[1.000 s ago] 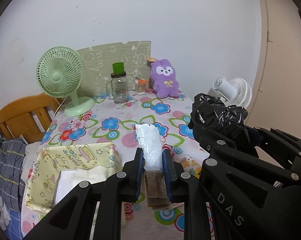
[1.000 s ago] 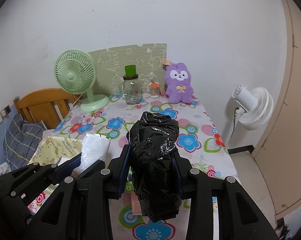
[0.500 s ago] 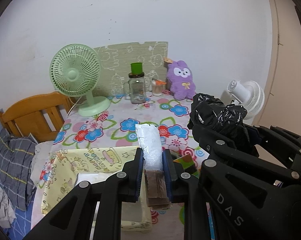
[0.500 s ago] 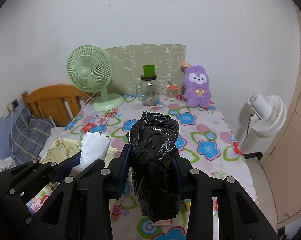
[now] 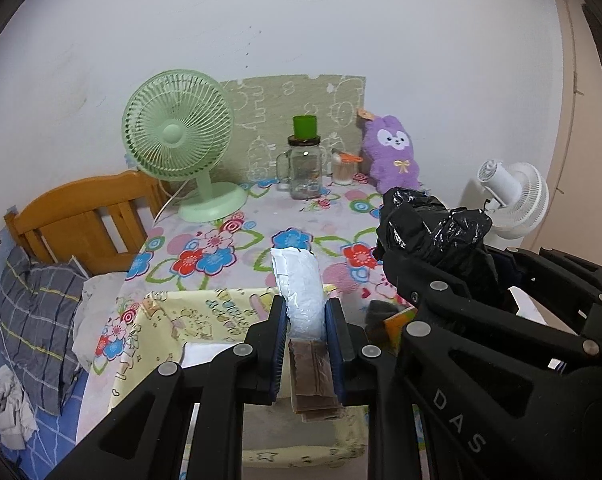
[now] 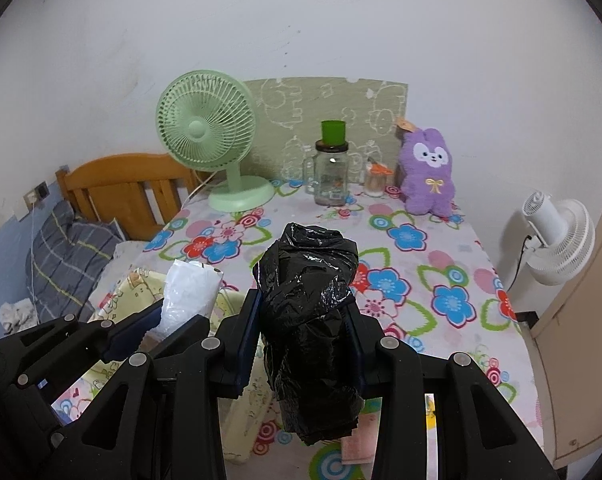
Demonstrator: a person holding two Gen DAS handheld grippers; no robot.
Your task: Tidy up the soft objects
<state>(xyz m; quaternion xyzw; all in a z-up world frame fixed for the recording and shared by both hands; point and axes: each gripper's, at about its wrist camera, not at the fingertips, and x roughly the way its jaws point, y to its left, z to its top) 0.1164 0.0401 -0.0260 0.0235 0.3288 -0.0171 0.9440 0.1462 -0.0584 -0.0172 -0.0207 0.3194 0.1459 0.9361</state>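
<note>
Over a floral tablecloth, left gripper pinches crinkly white bag; right gripper clamps glossy black bag.

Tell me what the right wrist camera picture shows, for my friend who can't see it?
The right claw is shut on a crumpled black plastic bag, held above a flowery tablecloth. Beside it, the left claw grips a white bag. At the back stand a green fan, glass jar and purple plush bunny.
</note>
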